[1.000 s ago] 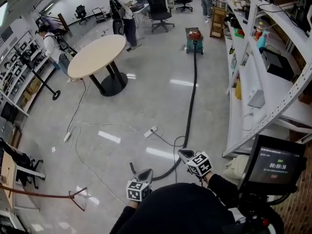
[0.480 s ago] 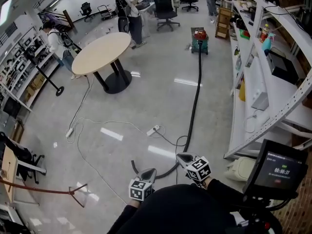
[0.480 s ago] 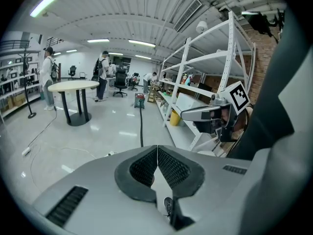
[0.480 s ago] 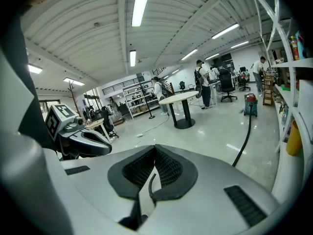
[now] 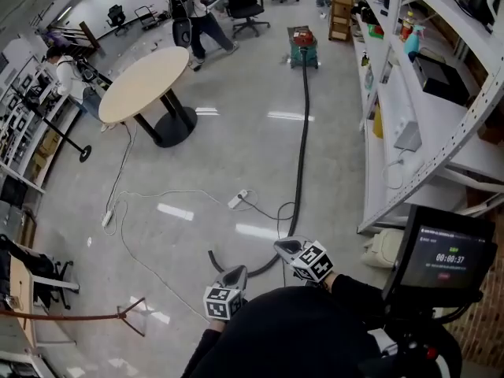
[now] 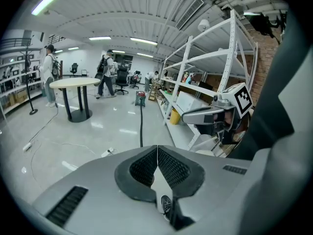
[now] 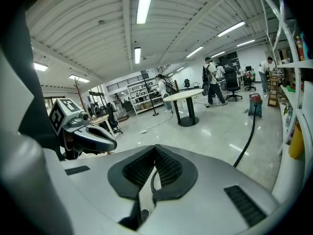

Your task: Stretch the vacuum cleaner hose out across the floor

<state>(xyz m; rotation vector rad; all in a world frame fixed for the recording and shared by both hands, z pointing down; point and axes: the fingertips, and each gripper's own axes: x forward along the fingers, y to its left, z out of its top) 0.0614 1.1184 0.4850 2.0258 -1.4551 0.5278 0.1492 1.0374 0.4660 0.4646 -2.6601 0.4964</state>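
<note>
- Hose (image 5: 303, 132) runs straight across open floor (image 5: 236, 148), between round bench (image 5: 146, 85) and shelving (image 5: 399, 101) edge.
- Left claw (image 5: 235, 273) and right claw (image 5: 284, 247), both closed and empty, hover above its curled near end.

Workshop-lab: metal shelving (image 5: 441, 124), office chairs (image 5: 242, 2), round table (image 5: 146, 83).

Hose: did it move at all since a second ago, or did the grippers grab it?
No. The hose lies as before, straight from the vacuum cleaner, its near end curled by the person. The left gripper and right gripper stay shut, empty, off it. Only the head view shifted slightly.
</note>
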